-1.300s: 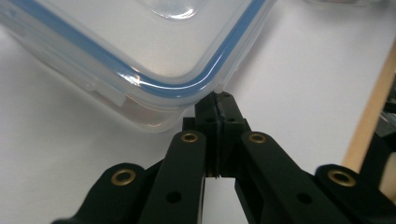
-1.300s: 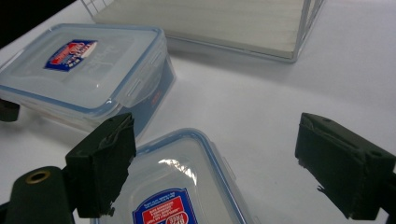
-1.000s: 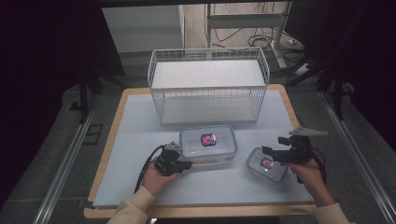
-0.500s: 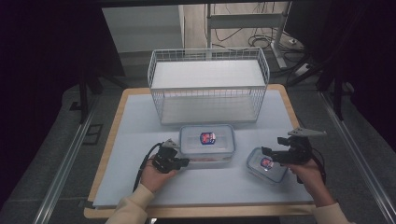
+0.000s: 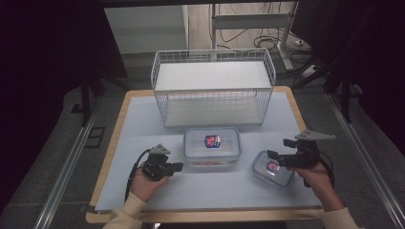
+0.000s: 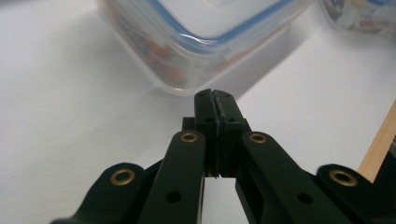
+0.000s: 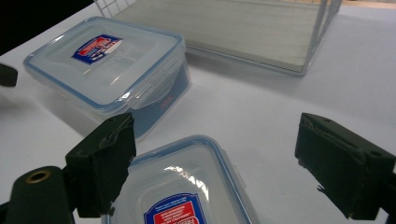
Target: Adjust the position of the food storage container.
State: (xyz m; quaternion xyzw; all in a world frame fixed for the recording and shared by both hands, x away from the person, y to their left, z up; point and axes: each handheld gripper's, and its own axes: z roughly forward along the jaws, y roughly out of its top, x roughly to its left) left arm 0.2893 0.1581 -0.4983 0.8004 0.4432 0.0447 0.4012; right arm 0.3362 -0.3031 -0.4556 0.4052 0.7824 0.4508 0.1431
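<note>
Worktop point(image 5: 143, 114) before wire basket point(image 5: 213, 88): right gripper point(image 5: 282, 151), jaws wide and empty, straddles the small container point(image 5: 272, 168); left gripper point(image 5: 177, 166), closed empty, nears the large container point(image 5: 212, 145); next, presumably clamp.

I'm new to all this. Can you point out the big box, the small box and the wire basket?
big box point(image 5: 212, 141), high view, on its lid label
small box point(image 7: 180, 215), right gripper view, on its lid label
wire basket point(image 5: 213, 94), high view, on its front rim

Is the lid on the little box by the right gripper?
Yes. The small container has its blue-rimmed lid on, label up, below the open right gripper.
</note>
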